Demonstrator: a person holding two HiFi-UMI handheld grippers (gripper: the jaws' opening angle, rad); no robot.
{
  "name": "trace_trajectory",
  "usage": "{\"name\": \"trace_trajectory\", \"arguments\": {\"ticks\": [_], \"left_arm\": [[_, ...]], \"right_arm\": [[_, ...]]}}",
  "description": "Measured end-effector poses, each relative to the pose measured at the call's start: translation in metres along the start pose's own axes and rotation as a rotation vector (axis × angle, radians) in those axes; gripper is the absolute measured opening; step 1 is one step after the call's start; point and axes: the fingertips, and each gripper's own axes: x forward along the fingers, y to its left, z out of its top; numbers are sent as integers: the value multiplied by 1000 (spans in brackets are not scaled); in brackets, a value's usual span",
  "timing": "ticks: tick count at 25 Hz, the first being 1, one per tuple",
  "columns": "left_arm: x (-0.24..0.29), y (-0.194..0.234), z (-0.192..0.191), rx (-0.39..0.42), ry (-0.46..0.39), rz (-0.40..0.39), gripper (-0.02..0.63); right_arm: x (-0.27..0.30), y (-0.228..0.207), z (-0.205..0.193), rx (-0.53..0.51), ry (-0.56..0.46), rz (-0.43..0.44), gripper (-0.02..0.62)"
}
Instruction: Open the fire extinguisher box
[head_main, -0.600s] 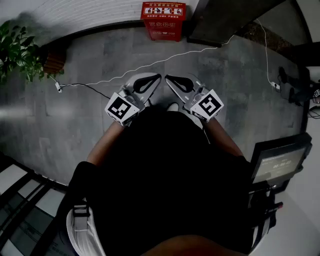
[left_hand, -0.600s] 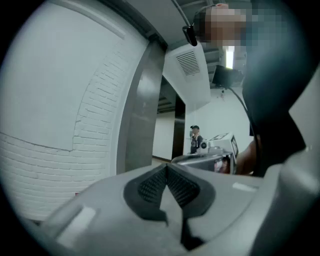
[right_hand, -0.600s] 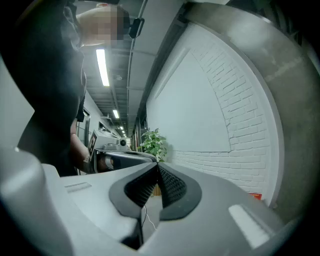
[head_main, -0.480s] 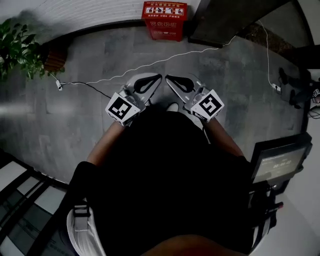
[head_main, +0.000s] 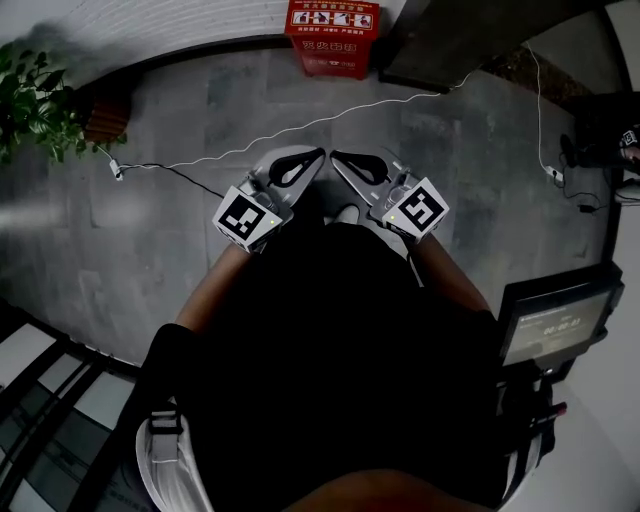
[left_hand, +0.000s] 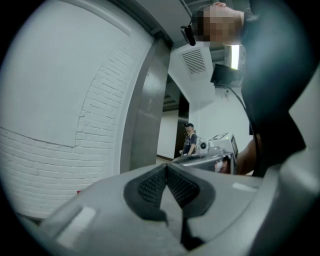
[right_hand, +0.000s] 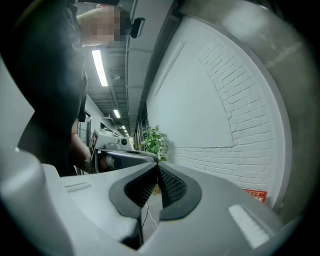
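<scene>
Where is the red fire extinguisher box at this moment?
The box stands at the head view's top centre, at the foot of the white wall, beyond the white cable; the plant is far to its left.

Red fire extinguisher box (head_main: 331, 38), top centre: lid carrying white strip of pictograms; front showing row of pale Chinese characters, too small for reading. Lower right, monitor (head_main: 553, 327): displaying one line of digits, blurring beyond reading. Cubes on left gripper (head_main: 319, 153) and right gripper (head_main: 334, 154): each wearing black-and-white square marker pattern, no lettering.
</scene>
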Motion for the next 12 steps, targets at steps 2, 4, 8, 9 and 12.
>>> {"name": "trace_trajectory", "arguments": {"ticks": [2,4,8,9,12], "left_arm": [[5,25,-5,16,15,-5,0],[10,60,-7,15,32,-9,0],[12,118,-2,-2,16,-15,0],[13,132,-1,5,0,-17,0],[23,167,-5,15,-12,-27,0]], "right_arm": [[19,-18,-4,-6,10,-9,9],[47,-42,-4,-11,12,-25,9],[89,-74,4,-33,21,-55,9],[98,-82,5,-37,24,-61,9],[121,-109,1,-43,19,-74,9]]}}
